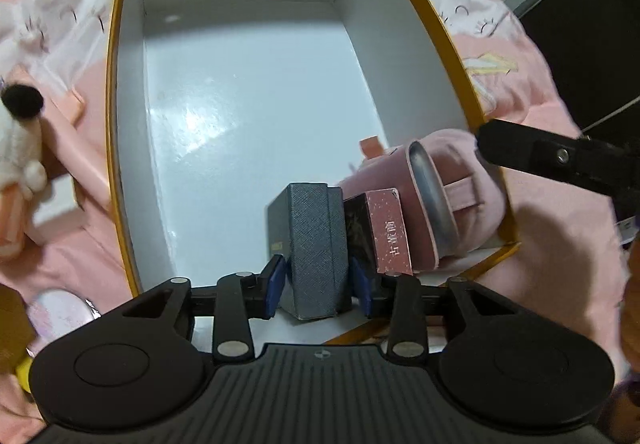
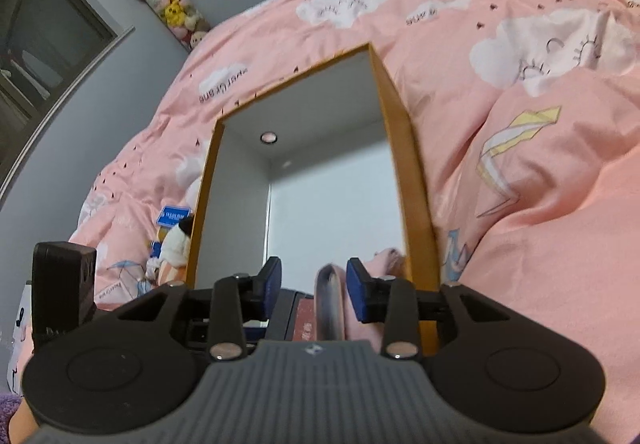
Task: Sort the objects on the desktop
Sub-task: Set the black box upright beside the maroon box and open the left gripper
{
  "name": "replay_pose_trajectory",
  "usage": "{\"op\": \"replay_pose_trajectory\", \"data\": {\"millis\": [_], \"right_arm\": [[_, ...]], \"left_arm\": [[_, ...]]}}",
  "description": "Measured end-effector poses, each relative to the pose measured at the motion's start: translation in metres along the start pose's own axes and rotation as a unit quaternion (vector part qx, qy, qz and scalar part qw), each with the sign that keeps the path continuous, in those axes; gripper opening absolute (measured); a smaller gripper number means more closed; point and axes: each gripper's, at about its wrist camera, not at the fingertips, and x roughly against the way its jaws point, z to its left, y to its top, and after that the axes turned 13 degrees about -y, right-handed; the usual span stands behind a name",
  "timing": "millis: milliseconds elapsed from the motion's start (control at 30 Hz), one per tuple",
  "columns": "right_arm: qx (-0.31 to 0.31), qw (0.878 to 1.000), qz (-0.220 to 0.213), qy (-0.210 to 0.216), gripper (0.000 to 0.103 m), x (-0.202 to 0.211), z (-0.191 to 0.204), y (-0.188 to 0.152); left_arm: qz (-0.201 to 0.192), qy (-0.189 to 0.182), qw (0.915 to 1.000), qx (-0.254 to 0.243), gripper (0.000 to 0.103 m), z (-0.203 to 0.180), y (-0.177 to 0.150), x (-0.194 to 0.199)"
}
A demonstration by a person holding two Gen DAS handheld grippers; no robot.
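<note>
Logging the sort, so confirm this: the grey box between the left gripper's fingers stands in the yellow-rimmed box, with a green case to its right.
One thing is wrong: the case is pink, not green. The left wrist view shows the grey box between the left gripper fingers, inside the yellow-rimmed box, with the pink case to its right.

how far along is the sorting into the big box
Done: a pink box and a pink slipper already lie in the near corner of the orange-rimmed box. In hand: a grey box stands between the left gripper pads, which look just clear of it. Left: a plush toy, a round compact and more boxes on the pink bedding.
</note>
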Motion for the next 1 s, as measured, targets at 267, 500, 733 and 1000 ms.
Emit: {"op": "replay_pose_trajectory", "data": {"millis": [267,500,733,1000], "right_arm": [[-0.010,1.000,0.004,-0.027,0.042,0.002,-0.029,0.001],[-0.010,1.000,0.011,-0.014,0.040,0.001,-0.035,-0.007],[-0.023,1.000,0.016,-0.011,0.034,0.000,-0.040,-0.008],[-0.018,0.999,0.014,-0.022,0.034,0.000,-0.038,-0.008]], "left_arm": [[-0.004,-0.023,0.9991,0.035,0.049,0.006,-0.007,-0.013],[-0.008,-0.038,0.9989,0.026,0.050,0.009,-0.006,-0.015],[0.000,-0.083,0.9966,-0.003,0.049,0.016,-0.005,-0.018],[0.002,-0.112,0.9937,-0.001,0.046,0.022,-0.007,-0.018]]}}
